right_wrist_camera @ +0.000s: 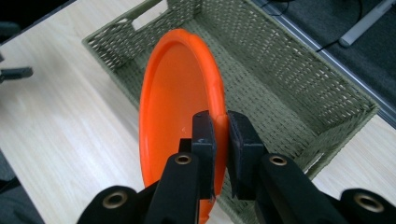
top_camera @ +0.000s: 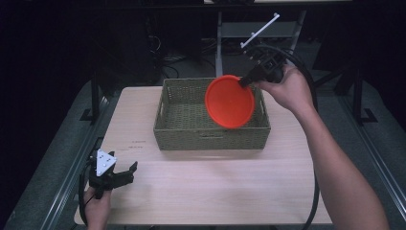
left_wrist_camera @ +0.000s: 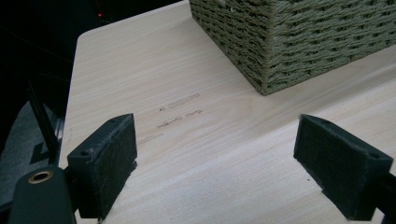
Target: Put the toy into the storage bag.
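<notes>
Over basket [top_camera: 210, 136]: right gripper [top_camera: 245, 81] clamped on orange plate [top_camera: 230, 101] rim, held tilted for clearance; left gripper [top_camera: 125, 173] apart, idle on bench [top_camera: 215, 187].

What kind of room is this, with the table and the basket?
Probably a lab or workshop for recording tasks: a bare wooden table on a metal frame, cables on the dark floor behind, and hand-held tongs gripping an orange plate.
</notes>
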Tool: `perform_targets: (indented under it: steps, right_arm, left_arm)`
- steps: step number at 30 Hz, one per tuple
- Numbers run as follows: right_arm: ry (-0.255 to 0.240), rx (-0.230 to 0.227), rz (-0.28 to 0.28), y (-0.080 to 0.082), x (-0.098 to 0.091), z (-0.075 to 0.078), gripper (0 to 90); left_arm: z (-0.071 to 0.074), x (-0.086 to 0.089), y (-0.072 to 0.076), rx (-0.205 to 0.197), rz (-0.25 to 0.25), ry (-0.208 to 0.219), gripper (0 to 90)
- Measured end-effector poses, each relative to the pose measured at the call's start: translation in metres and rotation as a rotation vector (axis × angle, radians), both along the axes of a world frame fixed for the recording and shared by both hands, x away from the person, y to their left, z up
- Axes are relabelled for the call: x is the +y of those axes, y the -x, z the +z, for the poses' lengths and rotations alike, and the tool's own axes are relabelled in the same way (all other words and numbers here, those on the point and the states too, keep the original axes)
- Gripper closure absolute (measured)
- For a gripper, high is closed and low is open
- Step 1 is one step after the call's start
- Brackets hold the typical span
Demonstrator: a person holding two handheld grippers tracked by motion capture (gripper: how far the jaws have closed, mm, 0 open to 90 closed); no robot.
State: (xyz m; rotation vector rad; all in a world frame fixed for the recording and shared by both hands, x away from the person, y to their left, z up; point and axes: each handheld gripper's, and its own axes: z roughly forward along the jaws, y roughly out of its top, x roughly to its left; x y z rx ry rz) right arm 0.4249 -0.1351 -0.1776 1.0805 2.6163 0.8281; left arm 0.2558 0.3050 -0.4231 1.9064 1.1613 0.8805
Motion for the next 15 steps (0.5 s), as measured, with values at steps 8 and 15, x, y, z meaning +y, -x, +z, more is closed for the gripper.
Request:
perform_targets:
  steps: [8, 15]
  right_arm:
    - [0.010, 0.013, -0.043, -0.025, 0.005, -0.005, 82.0]
    - [0.015, 0.020, -0.074, -0.041, 0.012, -0.011, 82.0]
  left_arm:
    - [0.000, 0.001, 0.000, 0.002, 0.003, 0.003, 12.9]
    - [0.000, 0.001, -0.001, -0.002, 0.003, 0.010, 12.9]
